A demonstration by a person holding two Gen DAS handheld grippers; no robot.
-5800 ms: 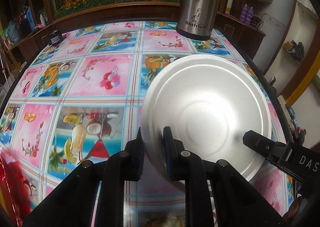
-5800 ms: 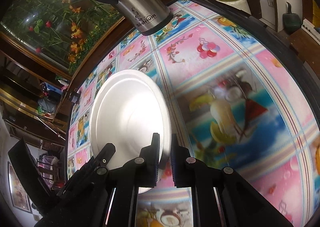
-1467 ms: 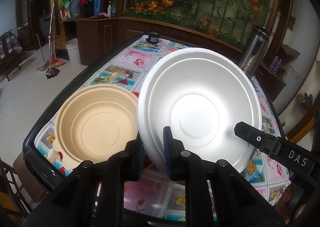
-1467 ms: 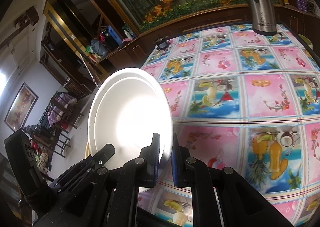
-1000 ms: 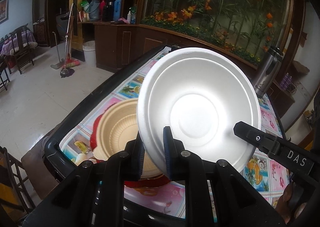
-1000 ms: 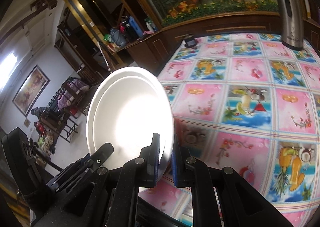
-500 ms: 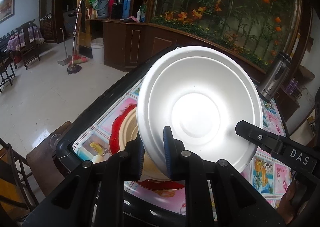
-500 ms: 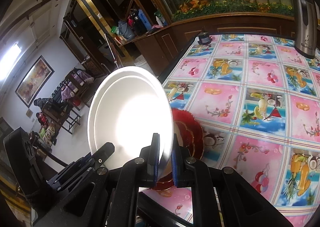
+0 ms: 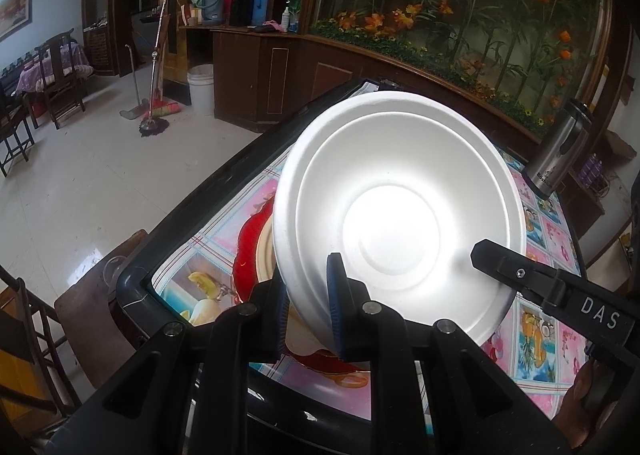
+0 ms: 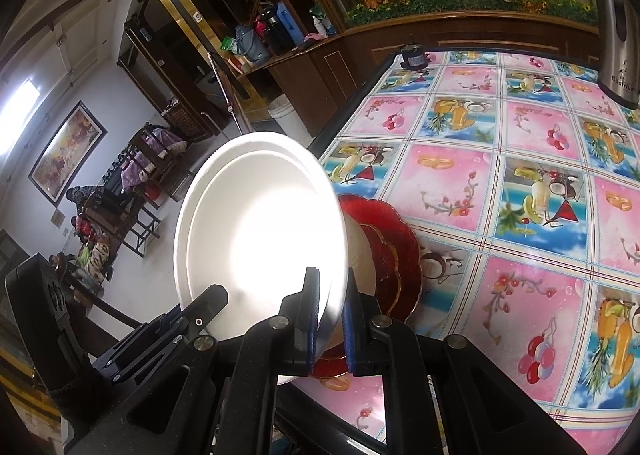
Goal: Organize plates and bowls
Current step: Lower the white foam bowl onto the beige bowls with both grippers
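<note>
Both grippers hold one white foam bowl (image 9: pixel 400 211) by opposite rims, tilted up off the table. My left gripper (image 9: pixel 307 309) is shut on its near-left rim; my right gripper (image 10: pixel 330 315) is shut on the same white bowl (image 10: pixel 260 235) at its right rim. Beneath the bowl, at the table's corner, lies a red scalloped plate (image 10: pixel 396 251) with a tan bowl (image 10: pixel 362 255) on it. In the left wrist view the red plate (image 9: pixel 250 255) and the tan bowl (image 9: pixel 266 255) peek out left of the white bowl, mostly hidden by it.
The table (image 10: pixel 520 183) wears a pink and blue fruit-print cloth with a black edge (image 9: pixel 208 195). A steel flask (image 9: pixel 560 151) stands at the far side, a small dark object (image 10: pixel 414 55) at the far corner. Chairs and tiled floor lie beyond the edge.
Both grippers have carried the white bowl sideways over the table's corner. It now covers most of the tan bowl, and the red plate has come into view below.
</note>
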